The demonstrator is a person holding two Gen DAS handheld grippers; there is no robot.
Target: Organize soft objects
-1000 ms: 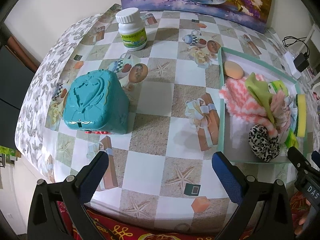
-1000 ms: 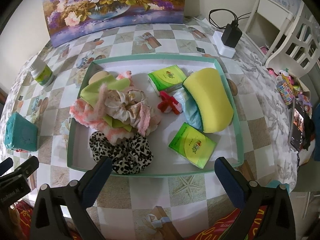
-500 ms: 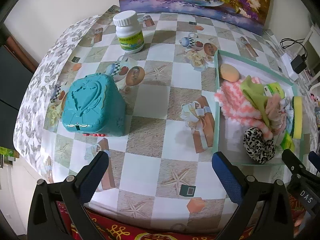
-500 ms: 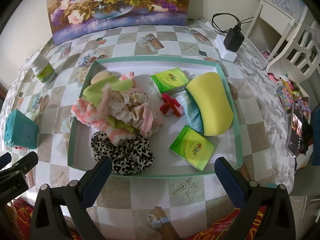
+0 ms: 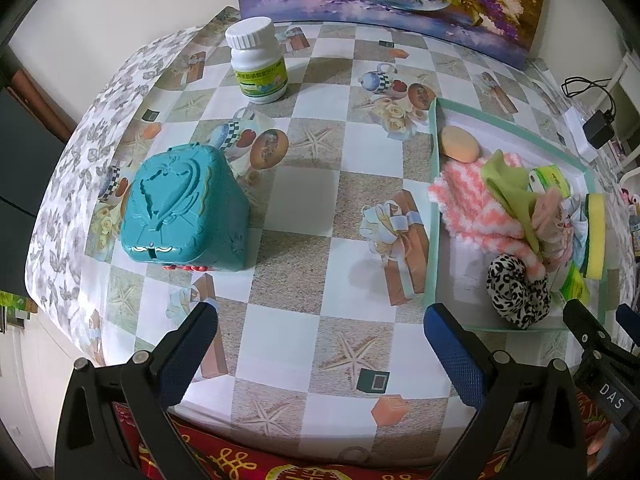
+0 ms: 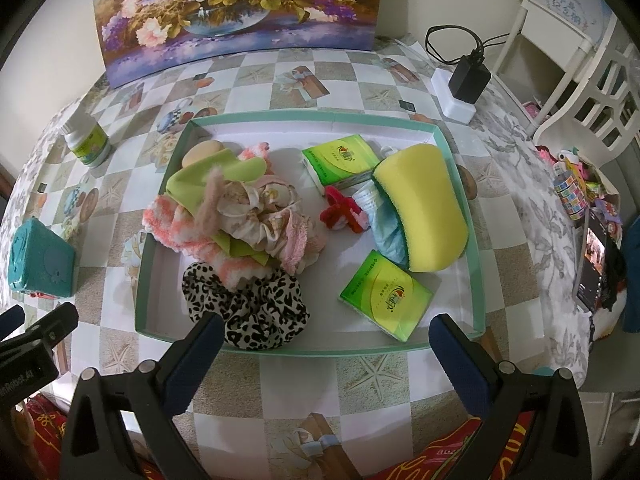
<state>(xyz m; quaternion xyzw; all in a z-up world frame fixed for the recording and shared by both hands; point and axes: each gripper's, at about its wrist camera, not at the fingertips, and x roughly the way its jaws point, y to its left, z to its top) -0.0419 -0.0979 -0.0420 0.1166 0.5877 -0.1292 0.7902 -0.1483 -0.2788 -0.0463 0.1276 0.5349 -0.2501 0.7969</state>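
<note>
The right gripper [image 6: 322, 330] hung over the near edge of the table with its jaws spread wide and nothing between them. Its left finger [image 6: 200, 344] covered part of the near rim of the green tray [image 6: 460, 152] and stood just in front of the leopard-print scrunchie [image 6: 256, 304]. The left gripper [image 5: 318, 330] was likewise spread and empty above the bare checkered tablecloth [image 5: 304, 200], well short of the teal box [image 5: 184, 212].

All the soft things lay inside the tray. In a heap at its left side were one pink-and-white fuzzy cloth [image 6: 180, 228], one light green cloth [image 6: 192, 184] and one pale frilled piece [image 6: 264, 212], overlapping so that their edges were hard to separate. One peach sponge [image 6: 202, 152] was half hidden behind the heap. One yellow sponge [image 6: 428, 200] covered most of a blue cloth [image 6: 384, 232]. Two green tissue packs [image 6: 386, 294] and one small red item [image 6: 340, 212], too small to identify, lay between.

Outside the tray stood one white bottle [image 5: 260, 64]. The floral painting [image 6: 236, 12] was cut off at the top.
</note>
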